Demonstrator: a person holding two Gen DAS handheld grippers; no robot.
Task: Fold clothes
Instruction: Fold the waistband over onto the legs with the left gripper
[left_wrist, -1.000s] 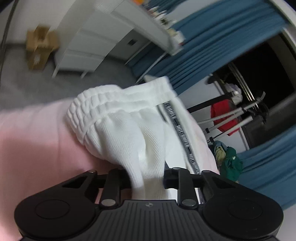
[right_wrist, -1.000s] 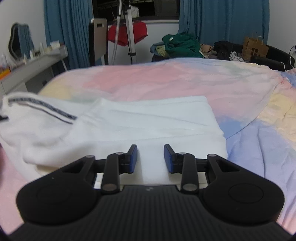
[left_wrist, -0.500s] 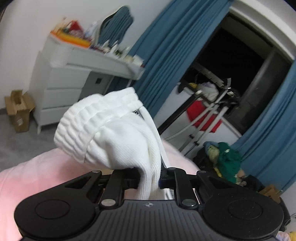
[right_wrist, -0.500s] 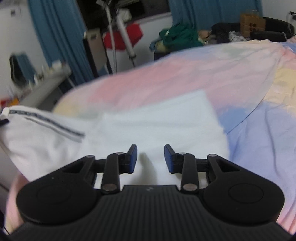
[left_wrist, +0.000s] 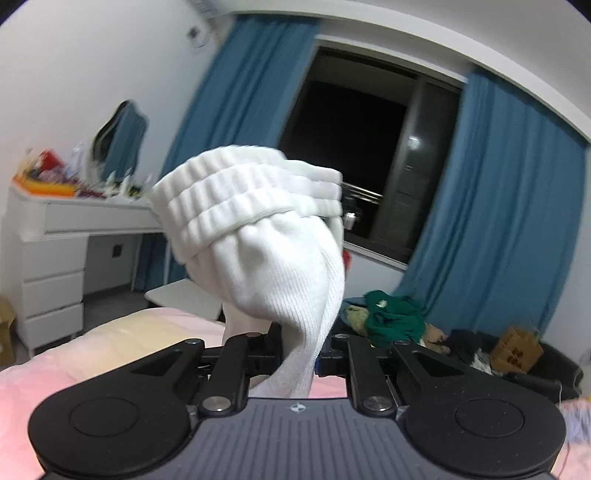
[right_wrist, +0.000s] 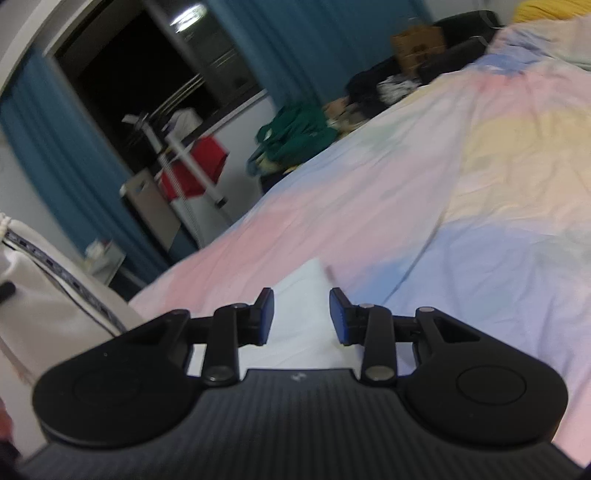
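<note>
White garment (left_wrist: 273, 240) pinched between left fingers (left_wrist: 275, 339), right fingers (right_wrist: 264, 314) wide, garment beneath

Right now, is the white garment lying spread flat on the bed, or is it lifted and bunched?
Lifted and bunched. The left tongs are shut on the white garment, whose ribbed band stands gathered above the bed.

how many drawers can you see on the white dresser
3 in the left wrist view: the top drawer, the middle drawer and the bottom drawer, stacked on the dresser. More may be hidden.
</note>
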